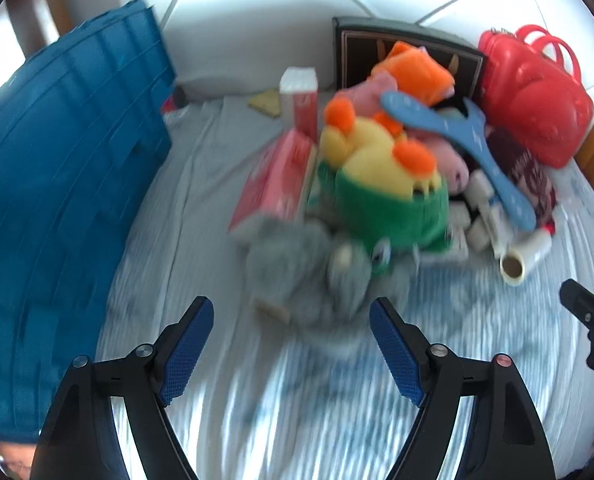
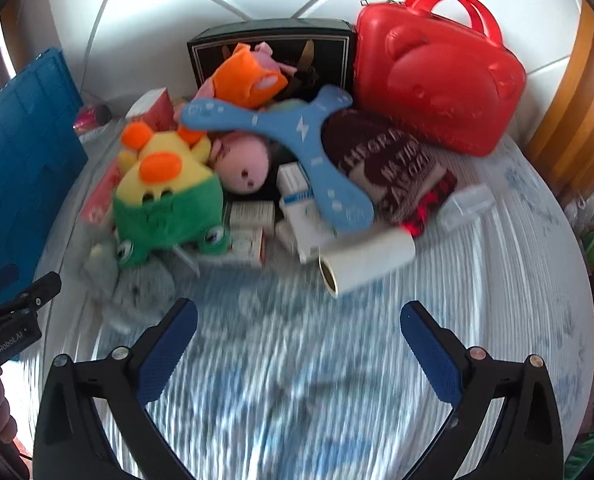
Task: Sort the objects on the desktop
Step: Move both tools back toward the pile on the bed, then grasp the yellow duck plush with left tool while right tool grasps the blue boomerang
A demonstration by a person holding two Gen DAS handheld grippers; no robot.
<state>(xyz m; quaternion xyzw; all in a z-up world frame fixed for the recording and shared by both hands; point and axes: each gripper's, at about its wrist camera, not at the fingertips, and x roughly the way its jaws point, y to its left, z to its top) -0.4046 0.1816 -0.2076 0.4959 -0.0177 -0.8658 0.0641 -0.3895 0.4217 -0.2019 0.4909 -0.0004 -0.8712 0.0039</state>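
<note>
A heap of objects lies on a pale blue striped cloth (image 2: 297, 360). In it are a green and yellow plush frog-duck (image 1: 389, 184) (image 2: 165, 196), a grey plush toy (image 1: 297, 272) (image 2: 137, 288), a pink plush (image 2: 243, 166), a blue three-armed boomerang (image 1: 477, 140) (image 2: 297, 132), a white paper roll (image 2: 367, 262) (image 1: 525, 256), small white boxes (image 2: 297, 200) and a dark printed cloth (image 2: 385, 172). My left gripper (image 1: 293, 316) hangs open just in front of the grey plush, nothing between its fingers. My right gripper (image 2: 299, 320) is open too, short of the paper roll.
A blue plastic crate (image 1: 65, 184) (image 2: 21, 152) stands at the left. A red bear-shaped case (image 2: 437, 76) (image 1: 533, 92) and a dark box (image 2: 273, 44) sit at the back against a white tiled wall. Pink and red cartons (image 1: 273, 176) lie left of the heap.
</note>
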